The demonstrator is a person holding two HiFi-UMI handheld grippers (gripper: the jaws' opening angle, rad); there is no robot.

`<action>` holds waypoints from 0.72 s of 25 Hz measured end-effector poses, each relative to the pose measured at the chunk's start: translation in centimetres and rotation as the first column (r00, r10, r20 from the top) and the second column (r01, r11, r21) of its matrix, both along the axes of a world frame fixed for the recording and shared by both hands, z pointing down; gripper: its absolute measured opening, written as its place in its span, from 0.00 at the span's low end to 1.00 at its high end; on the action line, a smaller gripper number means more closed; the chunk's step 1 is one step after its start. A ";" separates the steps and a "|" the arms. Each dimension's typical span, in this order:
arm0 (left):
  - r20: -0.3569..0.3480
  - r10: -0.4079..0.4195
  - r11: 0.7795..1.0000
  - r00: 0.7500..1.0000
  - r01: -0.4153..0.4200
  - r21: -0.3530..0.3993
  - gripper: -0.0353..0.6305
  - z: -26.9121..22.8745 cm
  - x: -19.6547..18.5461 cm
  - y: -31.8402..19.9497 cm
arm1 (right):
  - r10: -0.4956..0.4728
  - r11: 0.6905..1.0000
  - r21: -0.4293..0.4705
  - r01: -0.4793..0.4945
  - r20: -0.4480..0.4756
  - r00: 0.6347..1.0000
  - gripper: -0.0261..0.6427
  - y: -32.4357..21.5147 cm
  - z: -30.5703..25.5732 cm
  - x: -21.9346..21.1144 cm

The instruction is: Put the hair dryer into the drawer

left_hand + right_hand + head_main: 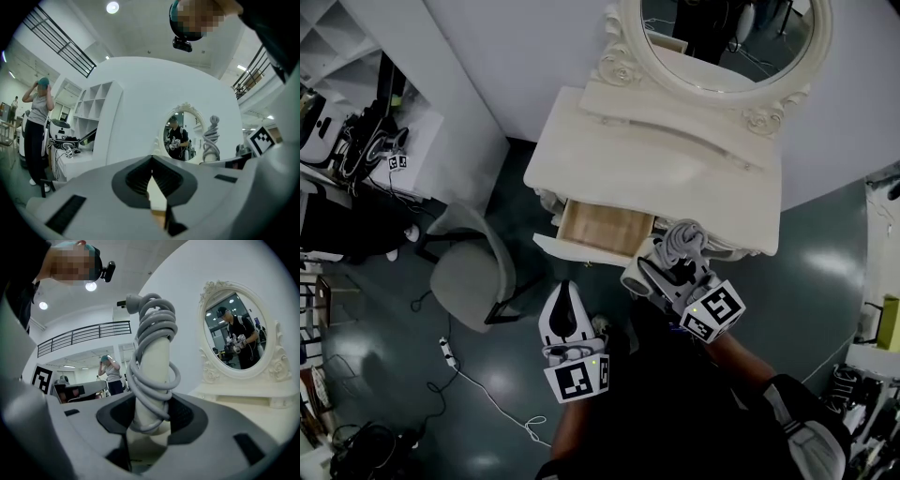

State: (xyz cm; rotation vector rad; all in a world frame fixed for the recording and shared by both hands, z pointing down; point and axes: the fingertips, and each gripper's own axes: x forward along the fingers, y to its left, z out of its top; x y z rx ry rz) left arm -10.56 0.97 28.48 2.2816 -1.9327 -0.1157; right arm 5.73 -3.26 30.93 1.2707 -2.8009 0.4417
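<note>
Right claw (pixel 151 417) pinching hair dryer (pixel 154 357) handle, upright between its jaws | left claw (pixel 152 180) pressed together, empty | drawer (pixel 602 228) open

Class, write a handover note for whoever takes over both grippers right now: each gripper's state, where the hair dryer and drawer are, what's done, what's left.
Left gripper: shut, holding nothing.
Right gripper: shut on the hair dryer, grey cord wound round it.
Drawer of the dressing table: open, just ahead of both grippers.
Done: hair dryer in hand, drawer open.
Left: lower the hair dryer into the drawer, release.
</note>
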 end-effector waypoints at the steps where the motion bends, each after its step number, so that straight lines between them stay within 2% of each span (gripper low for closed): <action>1: 0.003 -0.004 1.000 1.000 0.004 -0.010 0.09 0.4 0.0 -0.3 | -0.003 1.000 0.000 0.003 -0.004 1.000 0.33 -0.4 0.2 0.0; 18: 0.000 -0.034 0.996 0.999 0.034 -0.082 0.09 5.0 1.8 -5.7 | -0.089 0.996 -0.024 0.086 -0.147 0.985 0.33 -7.7 7.7 -0.3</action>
